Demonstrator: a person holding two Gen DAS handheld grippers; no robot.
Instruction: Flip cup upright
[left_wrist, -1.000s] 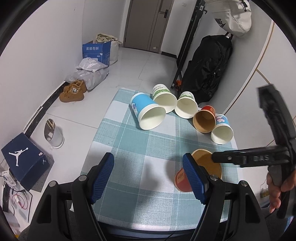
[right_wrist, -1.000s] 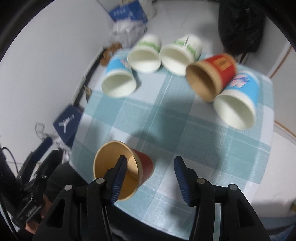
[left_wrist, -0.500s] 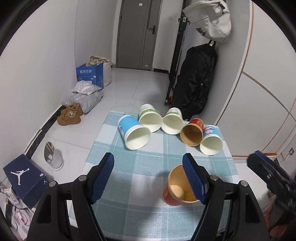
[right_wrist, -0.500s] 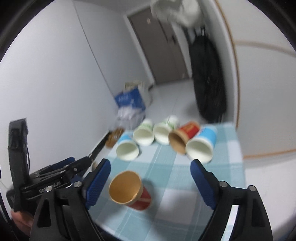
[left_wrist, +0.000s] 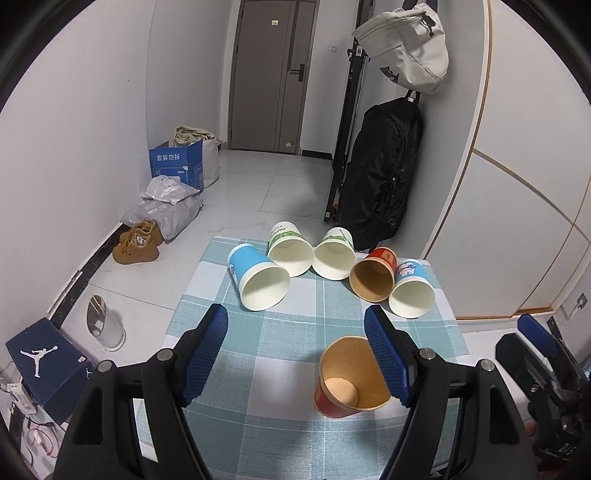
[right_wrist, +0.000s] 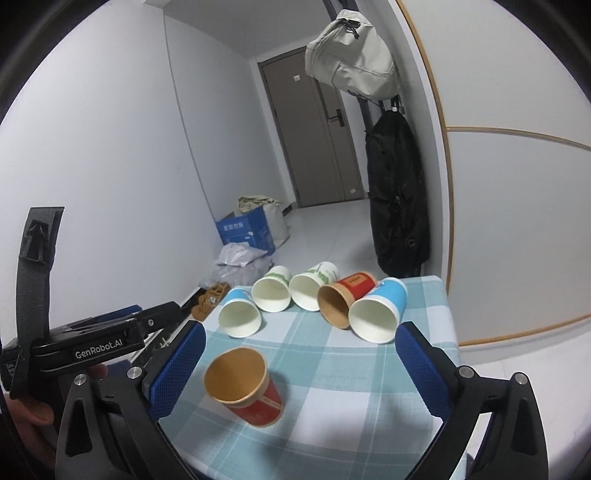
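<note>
A red paper cup (left_wrist: 349, 384) with a brown inside stands upright near the front of the checked table (left_wrist: 258, 354); it also shows in the right wrist view (right_wrist: 245, 386). My left gripper (left_wrist: 295, 350) is open and empty, its right finger just beside the cup. My right gripper (right_wrist: 295, 365) is open and empty, drawn back above the cup. Several cups lie on their sides at the back: a blue one (left_wrist: 256, 280), two white-green ones (left_wrist: 290, 249), a red one (left_wrist: 373, 275) and a blue one (left_wrist: 412, 290).
A black backpack (left_wrist: 380, 188) and a grey bag (left_wrist: 406, 48) hang beyond the table. On the floor at left are a blue box (left_wrist: 177, 166), plastic bags, brown shoes (left_wrist: 138, 242) and a shoebox (left_wrist: 44, 363). The right gripper shows at the left view's lower right (left_wrist: 543, 365).
The right gripper let go of the red cup, which now stands upright, and drew back and up. The left gripper also pulled back, showing more of the room.
</note>
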